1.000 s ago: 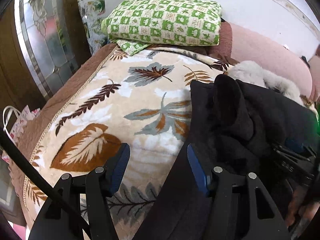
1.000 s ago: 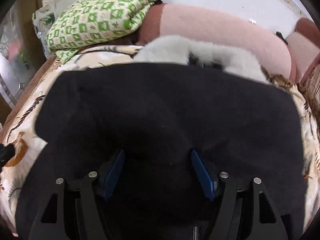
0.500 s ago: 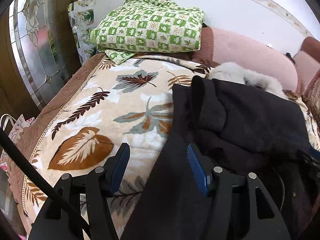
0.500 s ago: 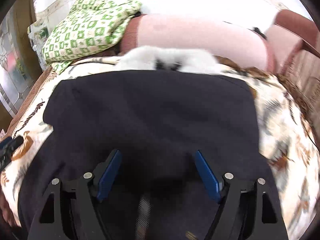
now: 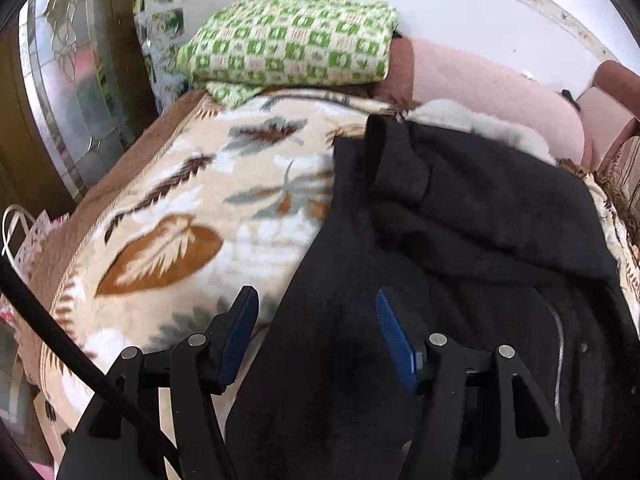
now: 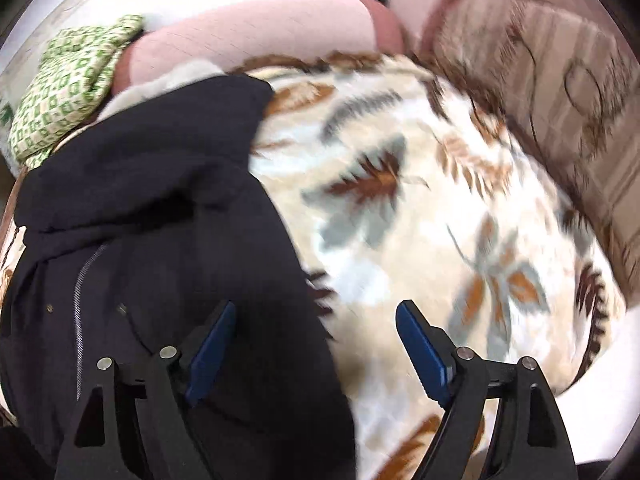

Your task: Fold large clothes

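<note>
Lying on leaf-print blanket (image 5: pixel 168 216), black jacket (image 5: pixel 460 240), both hand-held grippers spread.

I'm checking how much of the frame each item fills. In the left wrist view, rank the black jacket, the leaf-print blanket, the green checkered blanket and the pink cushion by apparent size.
1. black jacket, though it lies nearest the camera
2. leaf-print blanket, partly hidden under the jacket
3. green checkered blanket
4. pink cushion

The last two look close; both sit far back, so their order is unsure.

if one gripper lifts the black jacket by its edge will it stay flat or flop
The black jacket likely flops: it already lies in soft folds. It looks thick, with a fur trim and zipper, so probably heavy. The plush leaf blanket may drag it.
</note>
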A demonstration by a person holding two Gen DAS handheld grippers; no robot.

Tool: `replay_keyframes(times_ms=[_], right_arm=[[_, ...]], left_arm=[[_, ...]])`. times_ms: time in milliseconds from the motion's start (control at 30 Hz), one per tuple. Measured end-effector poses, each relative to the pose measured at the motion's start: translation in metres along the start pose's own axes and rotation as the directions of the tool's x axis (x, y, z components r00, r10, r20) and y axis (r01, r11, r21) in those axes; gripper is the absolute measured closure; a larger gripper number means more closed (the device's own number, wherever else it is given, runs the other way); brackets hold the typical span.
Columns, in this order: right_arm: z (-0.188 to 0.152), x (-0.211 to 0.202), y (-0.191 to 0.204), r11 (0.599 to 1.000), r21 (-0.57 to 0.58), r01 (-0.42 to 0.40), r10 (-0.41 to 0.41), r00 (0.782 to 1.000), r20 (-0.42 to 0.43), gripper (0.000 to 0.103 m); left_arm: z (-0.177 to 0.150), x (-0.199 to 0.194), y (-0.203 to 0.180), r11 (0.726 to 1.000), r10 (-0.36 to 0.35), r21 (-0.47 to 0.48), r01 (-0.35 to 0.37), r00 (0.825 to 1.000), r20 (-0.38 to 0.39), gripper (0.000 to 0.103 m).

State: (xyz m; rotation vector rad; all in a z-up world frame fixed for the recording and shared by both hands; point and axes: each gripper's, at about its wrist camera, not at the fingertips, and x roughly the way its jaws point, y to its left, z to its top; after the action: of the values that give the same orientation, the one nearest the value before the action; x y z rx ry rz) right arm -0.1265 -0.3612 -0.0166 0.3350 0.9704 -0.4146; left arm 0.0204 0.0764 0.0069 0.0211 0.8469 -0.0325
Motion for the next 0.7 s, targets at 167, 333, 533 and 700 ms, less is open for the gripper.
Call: replay_keyframes(times_ms=[167,333,533,700], right_arm=[[-0.012,0.002,-0.018,0.992,0.091,-0.092,0.094,0.995,-0.021,0.014],[-0.020,0.003,-0.018,0.981,0.131,-0.140,0.143,0.990,-0.012,0.012],[-0.028,0.005,-0.032,0.950,0.214,-0.226,0.233,0.972,-0.009,0.010],[-0.033,0.008,-0.044,0.931,0.263,-0.255,0.267,0.964,-0.010,0.005]], left_arm=[[-0.014,0.011,0.033,0.997,-0.019,-0.073,0.012,0.996,-0.088,0.042],[-0.031,0.017,0.065,0.981,-0.122,-0.166,0.098,0.982,-0.142,0.039],[-0.042,0.011,0.081,0.969,-0.173,-0.200,0.144,0.976,-0.135,0.036],[-0.038,0.018,0.107,0.946,-0.192,-0.289,0.145,0.971,-0.144,0.035]])
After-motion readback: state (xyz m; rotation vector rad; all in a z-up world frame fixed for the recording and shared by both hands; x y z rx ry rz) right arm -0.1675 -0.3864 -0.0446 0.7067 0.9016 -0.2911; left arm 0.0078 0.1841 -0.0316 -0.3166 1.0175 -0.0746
